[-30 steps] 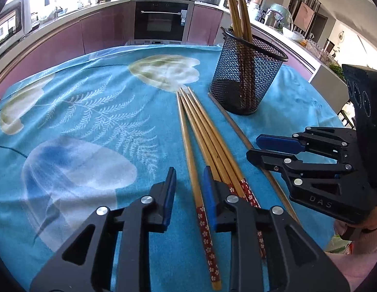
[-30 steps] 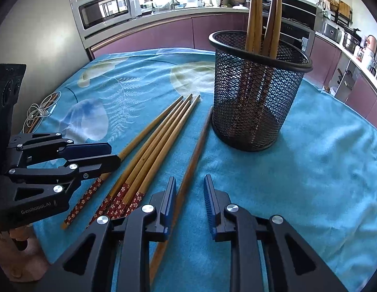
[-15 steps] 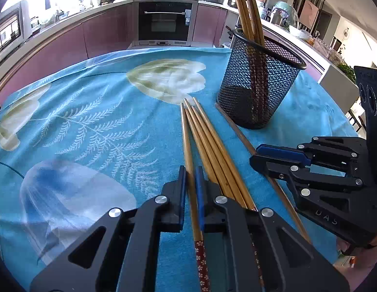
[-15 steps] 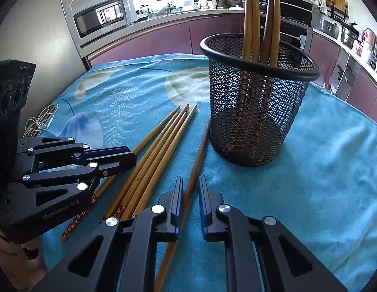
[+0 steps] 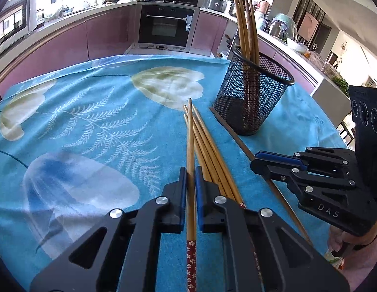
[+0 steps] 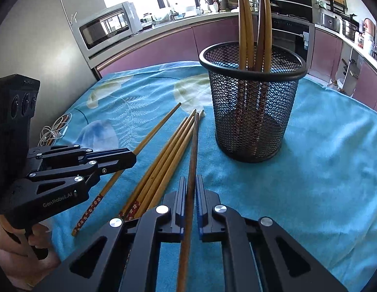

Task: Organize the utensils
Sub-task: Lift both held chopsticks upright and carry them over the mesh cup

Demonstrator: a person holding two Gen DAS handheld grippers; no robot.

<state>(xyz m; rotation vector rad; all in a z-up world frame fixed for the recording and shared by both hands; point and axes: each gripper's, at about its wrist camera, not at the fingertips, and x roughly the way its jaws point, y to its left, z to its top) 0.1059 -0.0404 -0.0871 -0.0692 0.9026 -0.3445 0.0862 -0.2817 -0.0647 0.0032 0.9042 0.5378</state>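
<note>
Chopsticks: left gripper pinches a pale chopstick, right gripper a dark chopstick; both shafts point toward the mesh holder, nearer the right.

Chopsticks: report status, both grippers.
Left gripper shut on light chopstick. Right gripper shut on dark chopstick. Mesh holder ahead, path clear.

White letters reading "DAS" stand on the black side plate of the right gripper, seen from the left wrist view. On the side of the left gripper, in the right wrist view, pale lettering spells "GenRobot.AI". The stickers on the oven door are too small to read.
</note>
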